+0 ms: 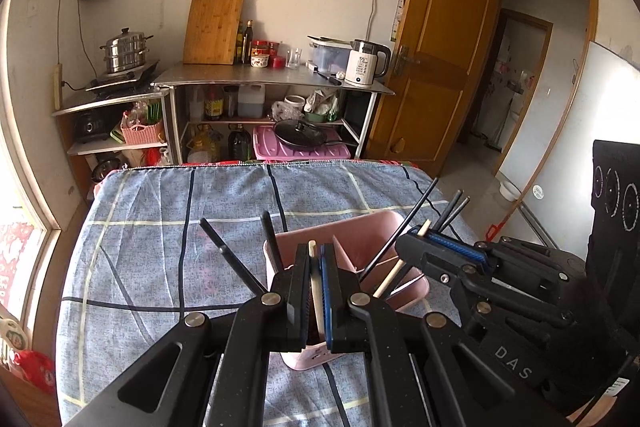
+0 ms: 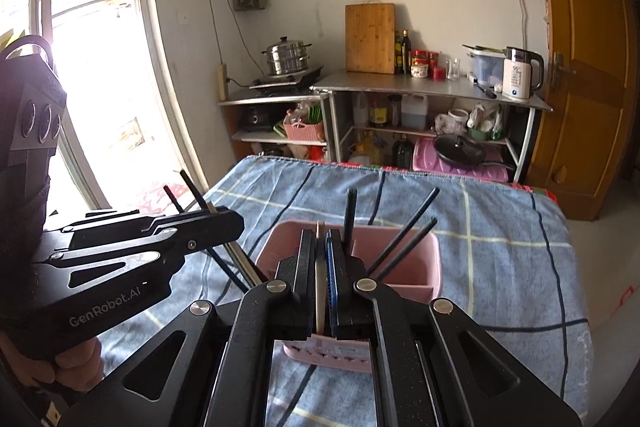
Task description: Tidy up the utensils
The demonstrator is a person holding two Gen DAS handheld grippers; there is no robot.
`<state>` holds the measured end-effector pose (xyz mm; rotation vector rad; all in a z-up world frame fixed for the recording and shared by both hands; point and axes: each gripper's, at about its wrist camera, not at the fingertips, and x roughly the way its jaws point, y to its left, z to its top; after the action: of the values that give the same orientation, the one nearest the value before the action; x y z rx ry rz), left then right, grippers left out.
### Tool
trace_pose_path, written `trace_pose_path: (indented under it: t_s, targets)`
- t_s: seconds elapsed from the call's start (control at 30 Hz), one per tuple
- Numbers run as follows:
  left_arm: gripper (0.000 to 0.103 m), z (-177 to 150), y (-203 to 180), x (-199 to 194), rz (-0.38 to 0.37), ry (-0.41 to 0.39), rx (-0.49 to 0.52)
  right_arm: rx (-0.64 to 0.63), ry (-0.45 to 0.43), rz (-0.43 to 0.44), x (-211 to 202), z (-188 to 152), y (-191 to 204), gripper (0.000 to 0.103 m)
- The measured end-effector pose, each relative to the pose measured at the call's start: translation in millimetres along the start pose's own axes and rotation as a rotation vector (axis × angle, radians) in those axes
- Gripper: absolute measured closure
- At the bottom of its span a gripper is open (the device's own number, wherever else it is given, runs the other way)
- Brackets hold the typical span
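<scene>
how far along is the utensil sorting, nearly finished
Late stage, apparently. Several black chopsticks already stand in the pink holder. Each hand-held gripper, left and right, is shut on a pale chopstick above it. Left: dropping both in. No loose utensils visible on the tablecloth.

A cutting board (image 1: 213,29), kettle (image 1: 366,63) and steamer pot (image 1: 126,51) line the far shelves.

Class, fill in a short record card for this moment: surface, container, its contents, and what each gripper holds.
Surface: table under a blue checked cloth
Container: pink holder, upright, with a divider inside
Contents: several black chopsticks leaning in the holder
Left gripper: shut on a pale chopstick, above the holder
Right gripper: shut on a pale chopstick, above the holder
Background: shelves with a kettle and a cutting board
</scene>
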<state>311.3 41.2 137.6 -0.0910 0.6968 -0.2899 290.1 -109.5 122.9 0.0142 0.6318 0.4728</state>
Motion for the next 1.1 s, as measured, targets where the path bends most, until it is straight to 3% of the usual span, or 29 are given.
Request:
trace_pose_path:
  t_s: [0.27,0.6,0.87,1.1]
  targets:
    - [0.098,4.1,-8.2,-22.5,0.014,-0.039,0.046,-0.028,-0.021,0.002,-13.5,2.1,2.7,0.088]
    - [0.095,-2.5,-18.8,-72.6,0.017,-0.110,0.063,-0.022,-0.077,0.000,-55.1,0.9,5.7,0.083]
    - [0.087,-34.8,-31.9,-97.8,0.032,-0.128,0.074,-0.006,-0.098,-0.004,-84.3,-17.0,3.5,0.079]
    - [0.085,-74.4,-44.3,-105.9,0.026,-0.122,0.074,0.006,-0.091,-0.019,-103.7,-52.6,3.0,0.077]
